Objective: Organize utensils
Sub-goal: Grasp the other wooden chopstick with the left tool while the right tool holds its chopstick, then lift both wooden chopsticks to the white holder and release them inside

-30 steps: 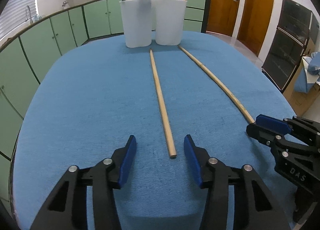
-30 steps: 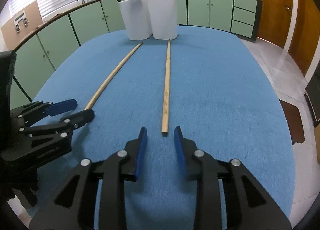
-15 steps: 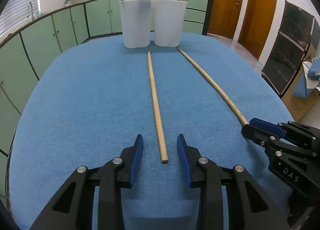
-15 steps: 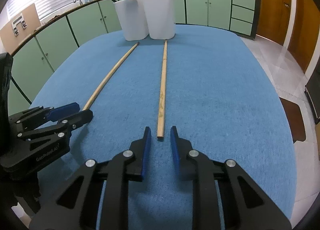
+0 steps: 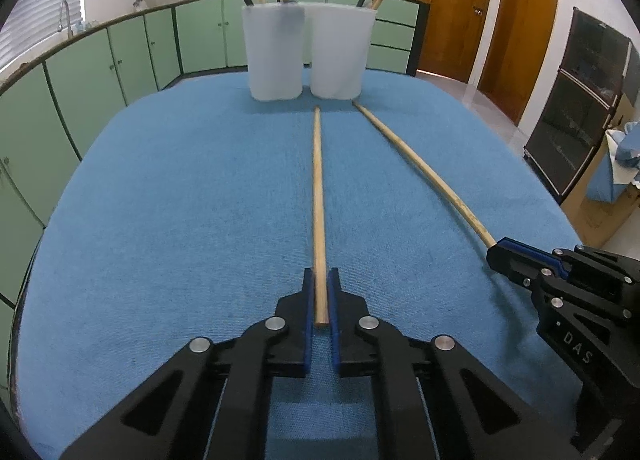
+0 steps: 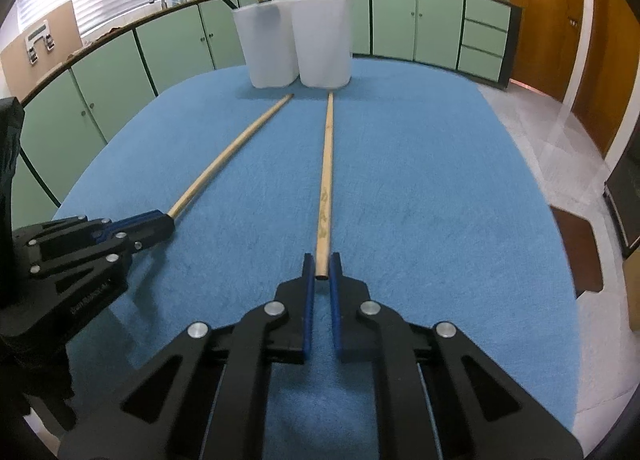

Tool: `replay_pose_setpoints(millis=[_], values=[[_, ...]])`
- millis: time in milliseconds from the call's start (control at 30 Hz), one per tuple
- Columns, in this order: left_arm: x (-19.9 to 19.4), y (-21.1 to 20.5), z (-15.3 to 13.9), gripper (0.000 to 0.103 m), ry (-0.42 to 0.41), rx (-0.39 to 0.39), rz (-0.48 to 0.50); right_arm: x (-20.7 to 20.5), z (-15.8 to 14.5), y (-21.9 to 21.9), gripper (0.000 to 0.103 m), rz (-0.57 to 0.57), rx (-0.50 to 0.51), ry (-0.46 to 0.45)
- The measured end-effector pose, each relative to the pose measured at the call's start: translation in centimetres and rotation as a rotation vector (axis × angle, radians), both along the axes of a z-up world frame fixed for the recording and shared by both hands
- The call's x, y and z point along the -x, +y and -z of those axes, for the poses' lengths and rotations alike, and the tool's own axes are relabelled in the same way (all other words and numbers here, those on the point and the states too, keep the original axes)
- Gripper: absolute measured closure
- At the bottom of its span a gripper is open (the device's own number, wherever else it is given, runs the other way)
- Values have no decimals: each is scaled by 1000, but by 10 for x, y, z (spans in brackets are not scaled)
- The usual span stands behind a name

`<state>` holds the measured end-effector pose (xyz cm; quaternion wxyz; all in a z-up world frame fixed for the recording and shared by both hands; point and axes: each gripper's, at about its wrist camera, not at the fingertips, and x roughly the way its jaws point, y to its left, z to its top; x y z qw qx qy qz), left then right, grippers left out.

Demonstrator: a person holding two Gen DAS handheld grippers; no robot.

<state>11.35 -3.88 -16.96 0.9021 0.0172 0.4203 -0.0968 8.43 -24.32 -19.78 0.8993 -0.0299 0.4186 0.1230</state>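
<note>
Two long wooden chopsticks lie side by side on the blue tablecloth (image 5: pixel 160 199), pointing at two white cups. The left chopstick (image 5: pixel 318 195) runs straight out from my left gripper (image 5: pixel 320 284), whose jaws are closing; their blue pads press on both sides of its near end. The right chopstick (image 6: pixel 326 175) has its near end pinched between the closing pads of my right gripper (image 6: pixel 321 266). Each wrist view shows the other gripper clamped on its stick: the right gripper (image 5: pixel 496 256) and the left gripper (image 6: pixel 166 223). Both sticks rest on the cloth.
The left cup (image 5: pixel 274 55) and right cup (image 5: pixel 340 51) stand touching at the table's far edge, each holding several dark and red chopsticks. Green cabinets (image 5: pixel 100 67) ring the room. Wooden doors (image 5: pixel 524 19) and a black cabinet (image 5: pixel 580 107) stand to the right.
Both grippers went from open with a stick's end lying between the fingers to shut on that end. Neither hand has shifted and the chopsticks lie where they were.
</note>
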Motion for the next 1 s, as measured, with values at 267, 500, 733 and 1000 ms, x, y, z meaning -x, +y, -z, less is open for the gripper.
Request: replay_pose_setpoints(millis=[267, 500, 733, 1000], values=[[8, 10, -50, 97, -105, 12, -5, 7, -41, -4, 97, -14, -1, -103], [8, 21, -100, 97, -219, 31, -3, 5, -82, -7, 97, -32, -11, -189], [0, 27, -139, 97, -297, 46, 15, -5, -126, -10, 97, -58, -53, -246], [-21, 25, -173, 97, -334, 65, 69, -34, -177, -10, 97, -138, -100, -249]])
